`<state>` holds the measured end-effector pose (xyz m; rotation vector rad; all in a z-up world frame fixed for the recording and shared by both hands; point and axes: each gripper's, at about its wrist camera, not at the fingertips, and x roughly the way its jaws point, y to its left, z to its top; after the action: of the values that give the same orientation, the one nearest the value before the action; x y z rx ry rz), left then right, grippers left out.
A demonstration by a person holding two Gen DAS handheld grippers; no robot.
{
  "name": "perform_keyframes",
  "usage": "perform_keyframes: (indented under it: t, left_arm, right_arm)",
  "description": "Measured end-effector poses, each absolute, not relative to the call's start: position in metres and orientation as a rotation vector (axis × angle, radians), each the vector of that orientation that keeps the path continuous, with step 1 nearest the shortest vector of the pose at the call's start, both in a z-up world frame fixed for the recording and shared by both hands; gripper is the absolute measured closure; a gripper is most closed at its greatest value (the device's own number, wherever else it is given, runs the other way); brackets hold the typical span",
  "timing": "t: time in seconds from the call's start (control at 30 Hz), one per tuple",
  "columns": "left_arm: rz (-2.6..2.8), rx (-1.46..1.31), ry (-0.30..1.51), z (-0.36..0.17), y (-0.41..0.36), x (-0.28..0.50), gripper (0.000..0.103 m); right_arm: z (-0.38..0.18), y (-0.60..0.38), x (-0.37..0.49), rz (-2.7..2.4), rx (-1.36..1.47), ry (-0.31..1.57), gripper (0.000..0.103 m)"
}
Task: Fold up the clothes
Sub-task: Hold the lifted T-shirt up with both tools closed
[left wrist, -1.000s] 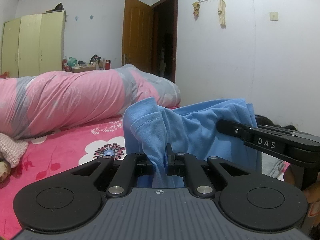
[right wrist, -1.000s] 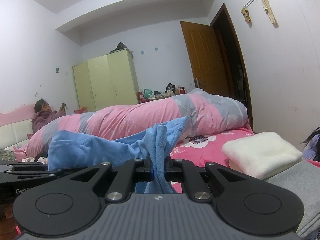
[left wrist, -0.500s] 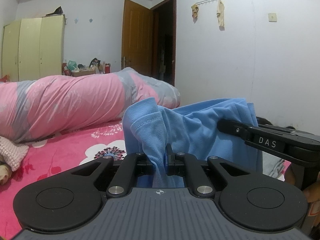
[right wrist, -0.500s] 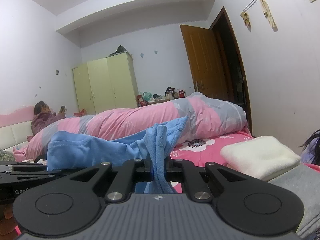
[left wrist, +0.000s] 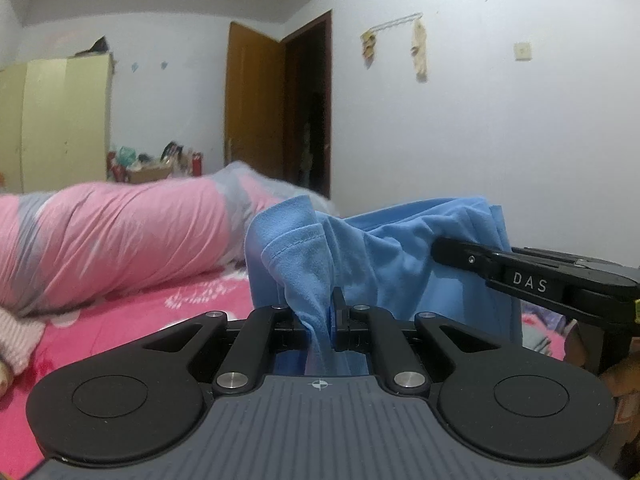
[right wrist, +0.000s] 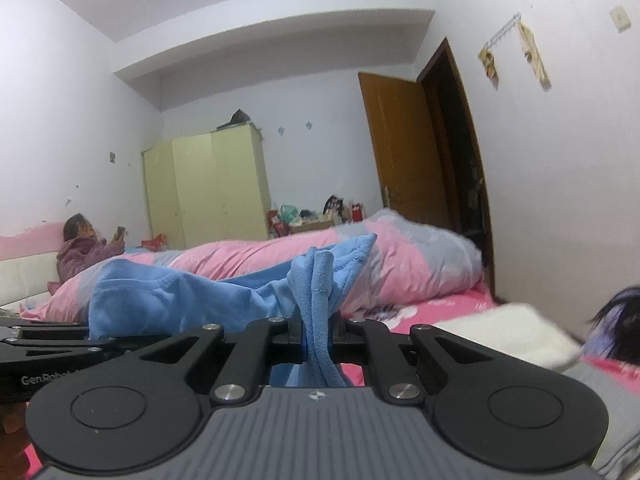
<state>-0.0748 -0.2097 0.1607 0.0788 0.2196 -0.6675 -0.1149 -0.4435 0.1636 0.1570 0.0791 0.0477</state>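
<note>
Soft sky-blue fleece garment (left wrist: 384,256) strung in the air between left black two-finger gripper (left wrist: 326,320) and right black two-finger gripper (right wrist: 318,332), each clamped on a bunched edge, above pink floral bedsheet (left wrist: 132,320); liable to slip free if tugged apart too hard.

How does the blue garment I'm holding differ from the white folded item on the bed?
The blue garment is bunched and unfolded, pinched in both the left gripper and right gripper; the white folded item lies untouched on the bed. One is blue, the other off-white and fluffier. Both are soft fabric.
</note>
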Motion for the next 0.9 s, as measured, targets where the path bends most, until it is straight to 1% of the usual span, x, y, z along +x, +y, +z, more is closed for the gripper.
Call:
perform_keyframes:
  t: [0.33, 0.57, 0.73, 0.9]
  left_arm:
    - [-0.793, 0.070, 0.090, 0.216, -0.247, -0.069, 0.097]
    - [-0.836, 0.062, -0.001, 0.244, -0.290, -0.056, 0.097]
    - [-0.858, 0.041, -0.022, 0.252, -0.320, -0.040, 0.097]
    - [-0.874, 0.018, -0.042, 0.249, -0.343, -0.019, 0.097]
  right_arm:
    - [0.239, -0.475, -0.122, -0.057, 0.007, -0.023, 0.095]
    - [0.277, -0.514, -0.106, -0.125, -0.027, -0.082, 0.095]
    - [0.289, -0.546, -0.081, -0.137, -0.034, -0.109, 0.095]
    - [0.288, -0.580, -0.049, -0.131, -0.017, -0.133, 0.095]
